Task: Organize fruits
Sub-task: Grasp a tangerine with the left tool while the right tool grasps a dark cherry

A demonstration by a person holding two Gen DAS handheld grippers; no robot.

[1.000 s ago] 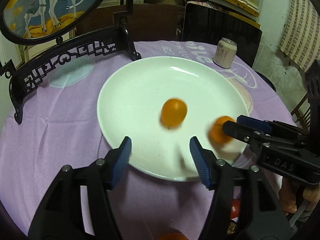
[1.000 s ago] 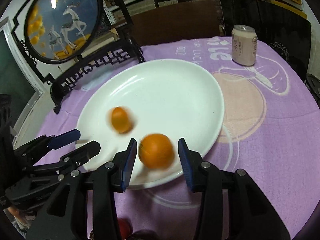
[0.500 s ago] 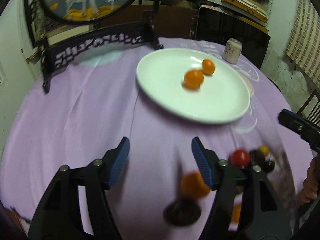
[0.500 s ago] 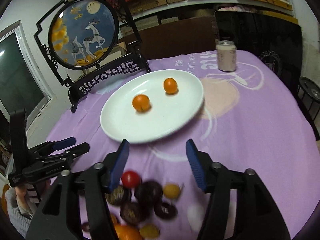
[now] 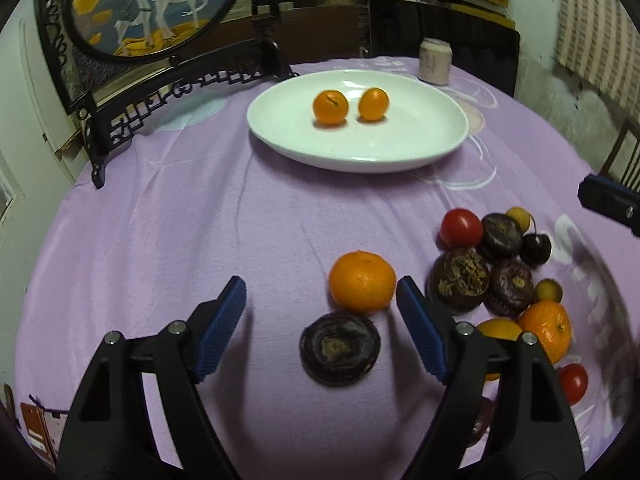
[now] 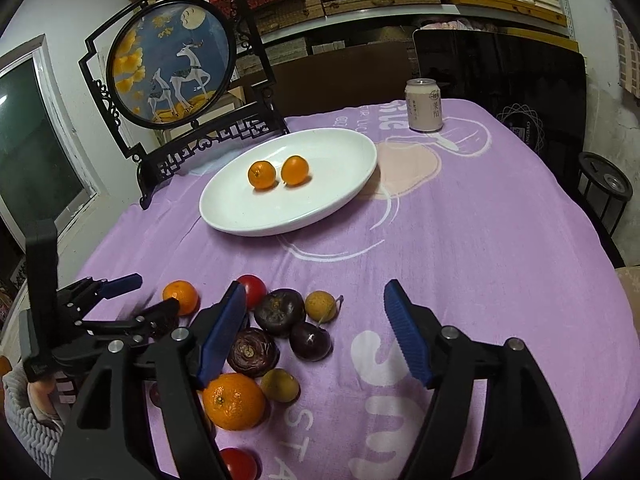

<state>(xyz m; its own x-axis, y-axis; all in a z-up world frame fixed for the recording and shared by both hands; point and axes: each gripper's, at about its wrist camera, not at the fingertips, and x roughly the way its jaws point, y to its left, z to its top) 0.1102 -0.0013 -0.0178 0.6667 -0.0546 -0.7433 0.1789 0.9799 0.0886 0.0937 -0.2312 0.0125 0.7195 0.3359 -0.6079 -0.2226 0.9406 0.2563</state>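
A white plate [image 5: 420, 152] [image 6: 340, 200] holds two small oranges [image 5: 330, 107] [image 6: 262, 175] side by side. My left gripper [image 5: 320, 320] is open and empty just above the cloth; an orange [image 5: 362, 282] and a dark purple fruit [image 5: 340, 347] lie between its fingers, nearer the right one. To their right lies a pile of mixed fruit [image 5: 500, 264]: red, dark purple, yellow and orange pieces. My right gripper [image 6: 316, 332] is open and empty above that pile [image 6: 276, 328], with a large orange [image 6: 234, 401] by its left finger.
A black carved stand with a round deer painting [image 6: 172, 64] stands at the back left of the purple tablecloth [image 6: 480, 240]. A drink can [image 6: 423, 105] stands behind the plate on the right. Dark chairs and shelves lie beyond the table.
Both grippers let go of their oranges onto the plate, then pulled back toward the near edge. The oranges rolled and now rest side by side. The fruit pile is now under both grippers.
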